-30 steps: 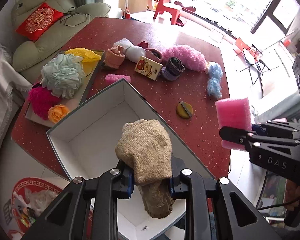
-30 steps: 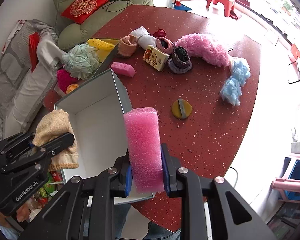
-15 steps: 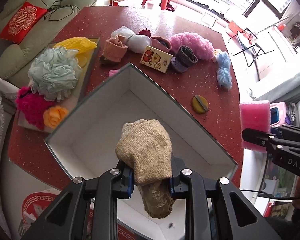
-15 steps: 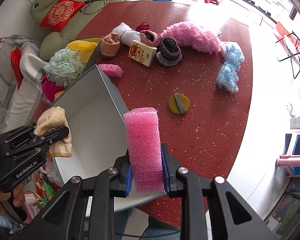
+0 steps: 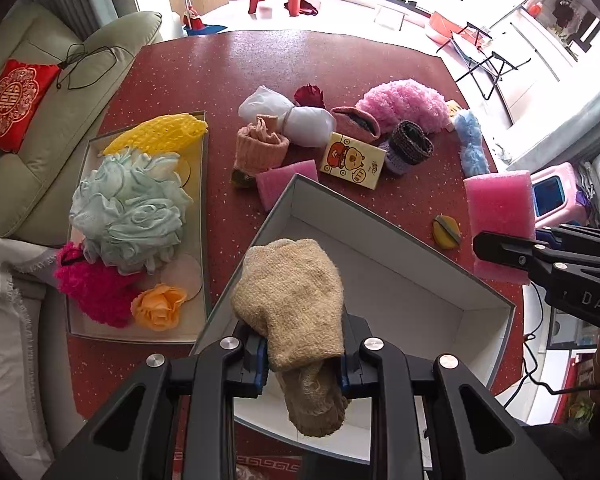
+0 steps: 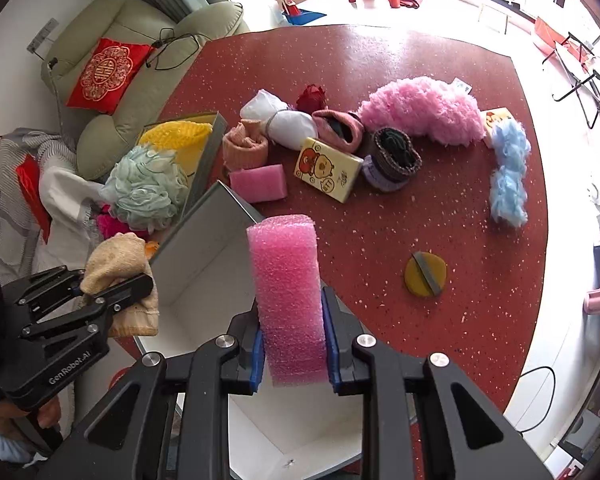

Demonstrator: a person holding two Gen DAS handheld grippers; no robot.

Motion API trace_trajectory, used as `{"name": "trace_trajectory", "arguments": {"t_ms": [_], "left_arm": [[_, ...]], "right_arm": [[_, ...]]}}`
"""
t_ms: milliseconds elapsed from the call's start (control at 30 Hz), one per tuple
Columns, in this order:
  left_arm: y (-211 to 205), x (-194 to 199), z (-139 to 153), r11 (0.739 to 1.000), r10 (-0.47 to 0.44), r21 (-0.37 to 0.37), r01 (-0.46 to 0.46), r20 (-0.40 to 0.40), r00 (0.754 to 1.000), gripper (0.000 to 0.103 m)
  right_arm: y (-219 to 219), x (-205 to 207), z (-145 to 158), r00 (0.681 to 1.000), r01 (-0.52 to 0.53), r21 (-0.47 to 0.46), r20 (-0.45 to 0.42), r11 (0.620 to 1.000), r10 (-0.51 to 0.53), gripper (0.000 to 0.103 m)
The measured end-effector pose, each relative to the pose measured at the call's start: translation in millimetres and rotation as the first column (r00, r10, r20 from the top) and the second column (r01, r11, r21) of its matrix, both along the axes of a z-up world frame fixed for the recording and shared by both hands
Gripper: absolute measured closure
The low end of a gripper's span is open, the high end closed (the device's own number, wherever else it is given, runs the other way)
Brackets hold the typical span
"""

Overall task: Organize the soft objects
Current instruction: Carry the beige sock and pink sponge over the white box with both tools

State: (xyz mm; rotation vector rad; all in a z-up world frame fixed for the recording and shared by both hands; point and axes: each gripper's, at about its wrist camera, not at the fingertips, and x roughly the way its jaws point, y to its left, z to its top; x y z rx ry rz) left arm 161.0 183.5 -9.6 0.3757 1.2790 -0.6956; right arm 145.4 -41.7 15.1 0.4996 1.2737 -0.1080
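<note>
While we hold the beige sock clamped in the left gripper above the white box, our right gripper pinches a pink sponge upright beside it, over the red table.

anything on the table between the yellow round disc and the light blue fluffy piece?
No: bare red table between the yellow disc and the blue fluffy piece, clearest in the right wrist view.

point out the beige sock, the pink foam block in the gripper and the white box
beige sock [image 5: 290,296]: left wrist view, on its knit upper part above the pads
pink foam block [image 6: 286,280]: right wrist view, middle of its front face
white box [image 5: 400,284]: left wrist view, on its bare inner floor
</note>
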Motion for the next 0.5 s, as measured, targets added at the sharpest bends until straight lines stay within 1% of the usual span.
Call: {"name": "trace_trajectory", "arguments": {"t_ms": [100, 200, 267, 333, 400, 433, 467, 500], "left_arm": [[-5.2, -4.4, -5.9, 1.0, 0.019, -0.02, -0.02, -0.02, 1.0, 0.077], [-11.8, -17.7, -12.7, 0.998, 0.056, -0.01, -0.056, -0.029, 0.998, 0.077], [-14.9, -27.7, -16.8, 0.995, 0.101, 0.002, -0.101, -0.036, 0.994, 0.077], [-17.4, -39.1, -19.3, 0.986, 0.167, 0.014, -0.166, -0.03, 0.986, 0.077], [-20.3, -52.7, -22.1, 0.969, 0.245, 0.021, -0.245, -0.028, 0.969, 0.077], [-21.5, -61.2, -23.1, 0.957, 0.289, 0.024, -0.289, -0.021, 0.957, 0.077], [-22.6, -69.8, -24.4, 0.943, 0.331, 0.03, -0.33, -0.02, 0.944, 0.077], [-23.2, -79.6, -25.8, 0.924, 0.381, 0.036, -0.38, -0.029, 0.924, 0.077]], "right_arm": [[1.1, 2.9, 9.3, 1.0, 0.0, 0.005, -0.001, 1.0, 0.0, 0.077], [2.5, -2.0, 12.5, 0.999, -0.041, -0.01, -0.006, 0.999, 0.041, 0.077], [3.5, -5.1, 10.1, 0.996, -0.086, -0.006, -0.02, 0.996, 0.086, 0.077], [4.3, -11.8, 10.3, 0.988, -0.155, 0.0, -0.017, 0.988, 0.155, 0.077], [6.3, -21.0, 12.4, 0.97, -0.244, -0.002, 0.0, 0.97, 0.244, 0.077], [7.1, -25.7, 12.7, 0.958, -0.288, -0.005, 0.007, 0.958, 0.288, 0.077], [7.2, -31.5, 12.9, 0.94, -0.34, -0.006, 0.014, 0.94, 0.34, 0.077], [6.9, -37.8, 12.4, 0.923, -0.383, -0.008, 0.018, 0.924, 0.383, 0.077]]}}
